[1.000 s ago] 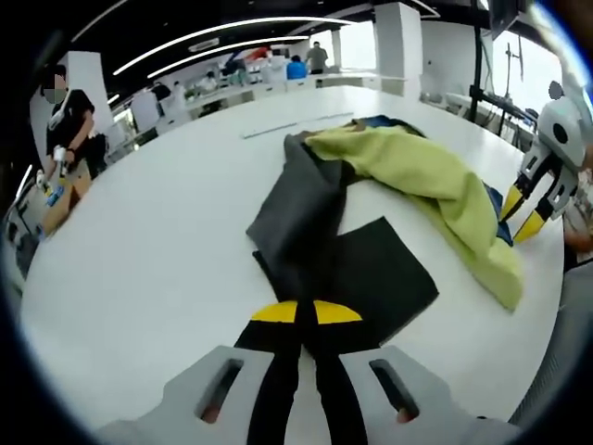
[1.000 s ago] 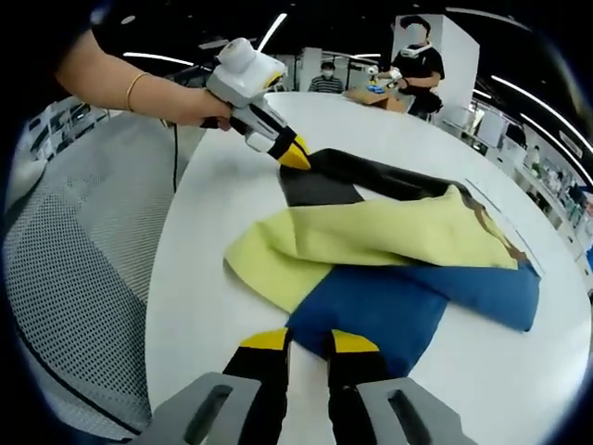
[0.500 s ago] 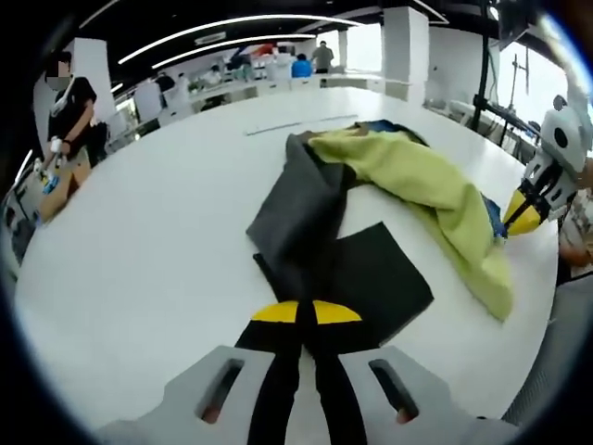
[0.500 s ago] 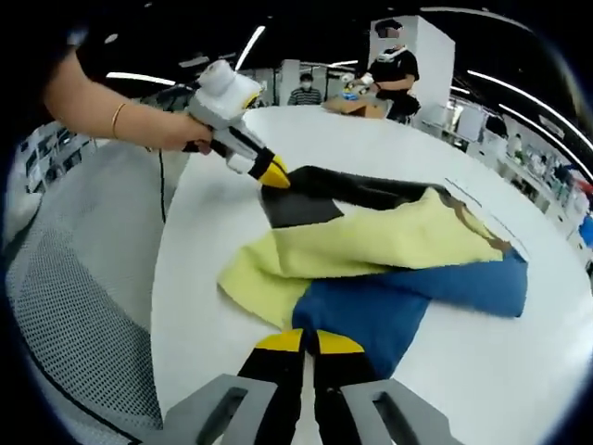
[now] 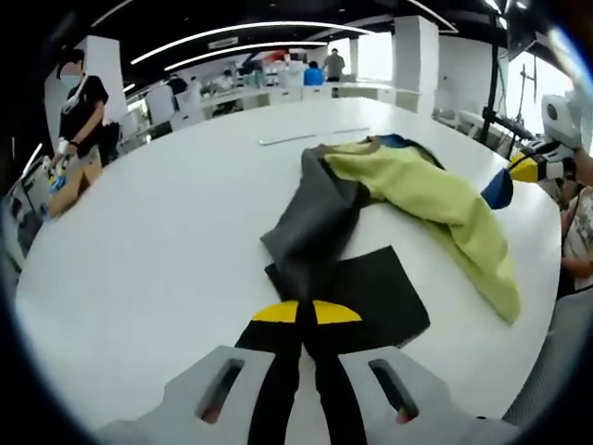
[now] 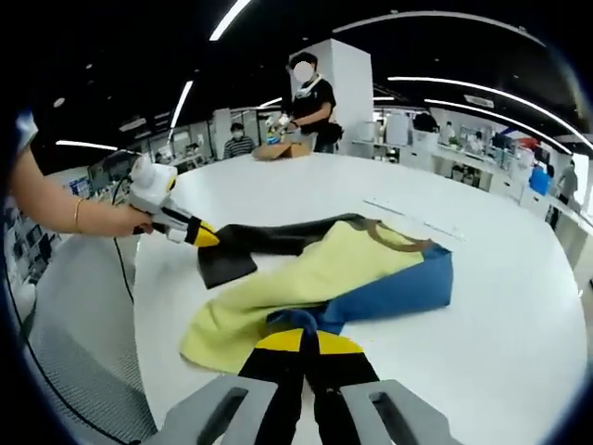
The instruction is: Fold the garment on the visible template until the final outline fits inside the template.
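Observation:
A garment of yellow-green, blue and dark grey cloth lies crumpled on the round white table. My left gripper is shut on the near edge of its dark part, where a flat black panel lies on the table. From the right gripper view, this gripper pinches the dark end, held by a bare hand. My right gripper is shut on a fold of the blue cloth and, in the left gripper view, this gripper holds a blue corner raised off the table.
A thin strip lies on the table beyond the garment. A person in black stands at the far edge by a cardboard box. A mesh chair is beside the near table edge. Desks and people fill the background.
My right gripper went from open to shut on the blue cloth and lifted it. The garment is drawn longer. My left gripper stayed shut on the dark end.

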`<action>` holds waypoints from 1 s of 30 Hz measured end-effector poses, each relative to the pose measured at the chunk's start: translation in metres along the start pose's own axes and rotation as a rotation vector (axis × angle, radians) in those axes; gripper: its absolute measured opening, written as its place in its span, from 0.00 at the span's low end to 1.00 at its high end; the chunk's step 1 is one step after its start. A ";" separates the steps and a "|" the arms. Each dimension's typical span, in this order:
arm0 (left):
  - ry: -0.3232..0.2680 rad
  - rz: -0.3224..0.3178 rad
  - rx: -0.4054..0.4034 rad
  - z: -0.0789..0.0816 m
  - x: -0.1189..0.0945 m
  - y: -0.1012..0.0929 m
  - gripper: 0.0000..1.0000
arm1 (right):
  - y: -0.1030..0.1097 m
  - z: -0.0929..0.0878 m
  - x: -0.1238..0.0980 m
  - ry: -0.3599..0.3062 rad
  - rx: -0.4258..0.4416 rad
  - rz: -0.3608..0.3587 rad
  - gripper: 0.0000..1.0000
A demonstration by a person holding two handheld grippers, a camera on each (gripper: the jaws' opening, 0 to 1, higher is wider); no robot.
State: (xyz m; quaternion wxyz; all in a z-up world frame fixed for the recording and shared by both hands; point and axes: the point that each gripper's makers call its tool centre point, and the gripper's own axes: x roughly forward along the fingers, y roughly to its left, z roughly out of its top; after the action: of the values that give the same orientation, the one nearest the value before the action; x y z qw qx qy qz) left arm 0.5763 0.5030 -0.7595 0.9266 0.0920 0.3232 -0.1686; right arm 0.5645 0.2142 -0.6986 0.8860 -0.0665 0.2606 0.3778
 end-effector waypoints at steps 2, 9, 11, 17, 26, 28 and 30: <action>0.004 0.007 0.008 -0.002 0.000 0.003 0.00 | -0.011 0.003 -0.006 -0.014 0.039 -0.019 0.00; 0.030 0.033 0.065 -0.004 0.003 0.017 0.00 | -0.052 -0.002 -0.024 -0.003 0.080 -0.124 0.00; 0.033 0.041 0.098 -0.002 0.003 0.020 0.00 | -0.064 -0.004 -0.029 -0.003 0.109 -0.159 0.00; 0.026 0.063 0.065 0.000 0.005 0.031 0.00 | -0.093 -0.013 -0.044 -0.013 0.241 -0.235 0.00; 0.024 0.084 -0.047 -0.002 0.008 0.046 0.00 | -0.129 -0.036 -0.065 0.022 0.336 -0.343 0.00; 0.023 0.097 -0.083 -0.002 0.009 0.053 0.00 | -0.137 -0.042 -0.069 0.031 0.348 -0.366 0.00; 0.026 0.109 -0.090 -0.003 0.008 0.056 0.00 | -0.142 -0.047 -0.073 0.039 0.348 -0.385 0.00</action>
State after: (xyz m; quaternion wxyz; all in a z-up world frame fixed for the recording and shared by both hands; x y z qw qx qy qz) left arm 0.6017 0.5534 -0.7636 0.9333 0.0698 0.3371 -0.1019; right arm 0.6029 0.0526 -0.7126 0.9345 0.0312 0.3213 0.1502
